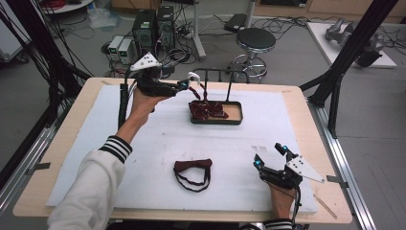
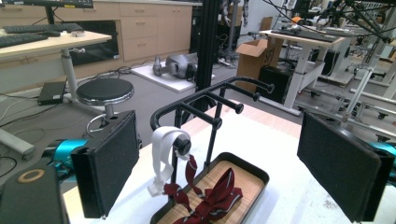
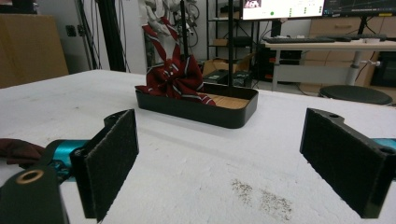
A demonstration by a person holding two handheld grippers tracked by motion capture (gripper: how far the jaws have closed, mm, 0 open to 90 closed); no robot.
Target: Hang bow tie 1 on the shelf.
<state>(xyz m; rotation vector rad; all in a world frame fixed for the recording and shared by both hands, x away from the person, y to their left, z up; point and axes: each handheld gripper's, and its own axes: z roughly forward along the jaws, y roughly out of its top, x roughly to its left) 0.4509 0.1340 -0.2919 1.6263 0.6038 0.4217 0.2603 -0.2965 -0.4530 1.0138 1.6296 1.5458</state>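
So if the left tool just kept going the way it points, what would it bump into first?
Probably the white strap hanging on the black rack, centred between the open left tool jaws, though depth is hard to judge.

No text, label, brand or number can be read anywhere in these pictures. In the right gripper view a monitor (image 3: 283, 8) at the back shows a bright window with small coloured marks — they are too small and blurred to read. In the left gripper view a cardboard box (image 2: 252, 55) on the floor carries a dark printed mark on its side, but the characters are not clear enough to tell. The computer towers (image 1: 153, 26) beyond the table in the high view show no legible badge.
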